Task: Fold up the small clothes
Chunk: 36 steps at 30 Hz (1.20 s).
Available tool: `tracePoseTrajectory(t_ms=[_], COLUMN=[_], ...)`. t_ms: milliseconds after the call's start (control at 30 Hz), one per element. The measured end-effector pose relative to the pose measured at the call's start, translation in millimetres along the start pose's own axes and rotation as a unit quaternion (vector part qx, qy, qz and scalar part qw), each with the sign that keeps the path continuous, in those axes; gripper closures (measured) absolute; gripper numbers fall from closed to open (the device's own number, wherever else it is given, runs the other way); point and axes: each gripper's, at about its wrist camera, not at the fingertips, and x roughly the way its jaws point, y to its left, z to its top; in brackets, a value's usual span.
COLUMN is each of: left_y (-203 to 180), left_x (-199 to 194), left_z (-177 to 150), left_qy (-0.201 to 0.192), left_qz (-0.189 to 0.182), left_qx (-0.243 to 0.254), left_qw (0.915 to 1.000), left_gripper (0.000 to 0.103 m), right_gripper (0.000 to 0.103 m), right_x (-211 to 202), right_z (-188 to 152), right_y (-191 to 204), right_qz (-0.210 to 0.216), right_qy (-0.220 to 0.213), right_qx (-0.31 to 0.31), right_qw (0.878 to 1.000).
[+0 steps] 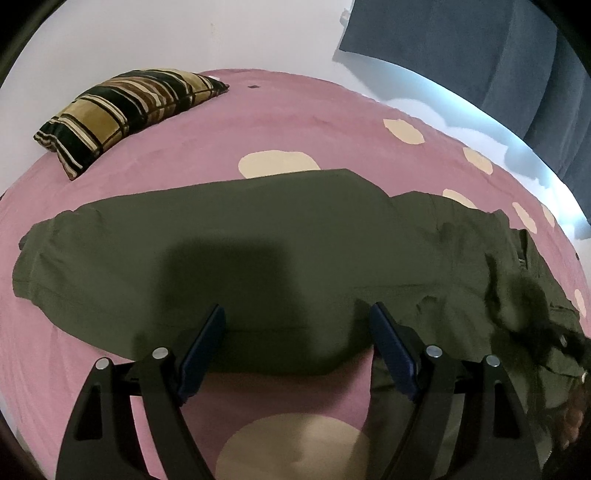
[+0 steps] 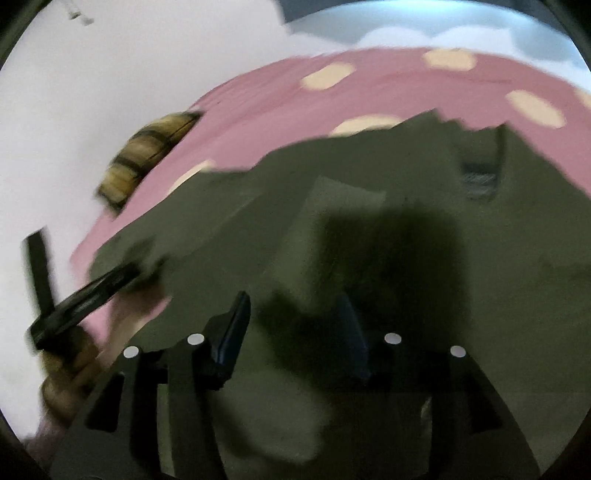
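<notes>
An olive-green garment (image 1: 258, 240) lies spread across a pink bedspread (image 1: 184, 147) with cream dots, one long part stretched left to right and a rumpled part at the right. My left gripper (image 1: 295, 314) is open, its blue-padded fingers (image 1: 207, 339) just above the garment's near edge, holding nothing. In the blurred right wrist view the same garment (image 2: 369, 221) fills the middle. My right gripper (image 2: 295, 306) is open low over the cloth, holding nothing. The left gripper (image 2: 92, 291) shows at the left edge of that view.
A striped brown, black and cream pillow (image 1: 125, 110) lies at the far left of the bed against a white wall (image 1: 184, 33). A dark blue curtain (image 1: 480, 55) hangs at the back right. The bed's right edge (image 1: 565, 206) is near the garment's rumpled end.
</notes>
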Motion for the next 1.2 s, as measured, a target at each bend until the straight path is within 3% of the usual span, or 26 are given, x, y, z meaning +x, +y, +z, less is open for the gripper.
tracePoseTrajectory(t_ms=[133,233,333,367,433,500,567,633,700,867,967,1000,1067,1200], left_y=[-1,-1,-4,-6,-9,-13,-16,-17,-18,-19,-20,-20,-20,-22], left_x=[0,0,1,2,2,3,3,3,3,4,3,3,3,3], left_z=[-1,0,-1,-2,-3,-4,-5,-6,-6,-7,-7,-7,-7,-8], left_qy=[0.001,0.002,0.003,0.003,0.004,0.006,0.006,0.006,0.006,0.008,0.006,0.005,0.004,0.002], left_qz=[-0.001,-0.003,-0.002,-0.002,0.0,0.002,0.005,0.005,0.006,0.009,0.008,0.007,0.004,0.002], left_qx=[0.002,0.001,0.002,0.004,0.007,0.013,0.018,0.019,0.02,0.021,0.025,0.025,0.024,0.028], left_qw=[1.0,1.0,1.0,1.0,1.0,0.9999,0.9998,0.9998,0.9998,0.9997,0.9996,0.9997,0.9997,0.9996], left_gripper=[0.021,0.021,0.021,0.021,0.021,0.021,0.021,0.021,0.021,0.02,0.02,0.02,0.02,0.02], right_gripper=[0.045,0.042,0.042,0.042,0.042,0.043,0.047,0.074,0.085,0.084,0.079,0.073,0.07,0.07], right_x=[-51,-114,-174,-191,-207,-207,-201,-192,-179,-179,-191,-197,-205,-203], right_z=[-19,-36,-61,-74,-94,-113,-123,-131,-138,-143,-134,-131,-121,-100], right_y=[-8,-49,-110,-137,-177,-208,-224,-232,-234,-231,-232,-234,-248,-284], right_qz=[0.028,-0.008,-0.102,-0.147,-0.186,-0.173,-0.153,-0.132,-0.125,-0.128,-0.113,-0.099,-0.068,-0.066], right_qy=[-0.03,-0.097,-0.167,-0.181,-0.183,-0.167,-0.145,-0.123,-0.099,-0.104,-0.111,-0.124,-0.155,-0.177], right_qx=[-0.001,0.045,0.124,0.167,0.233,0.277,0.29,0.29,0.275,0.255,0.25,0.255,0.275,0.312], right_qw=[0.999,0.994,0.973,0.958,0.937,0.93,0.934,0.94,0.948,0.953,0.955,0.954,0.946,0.931])
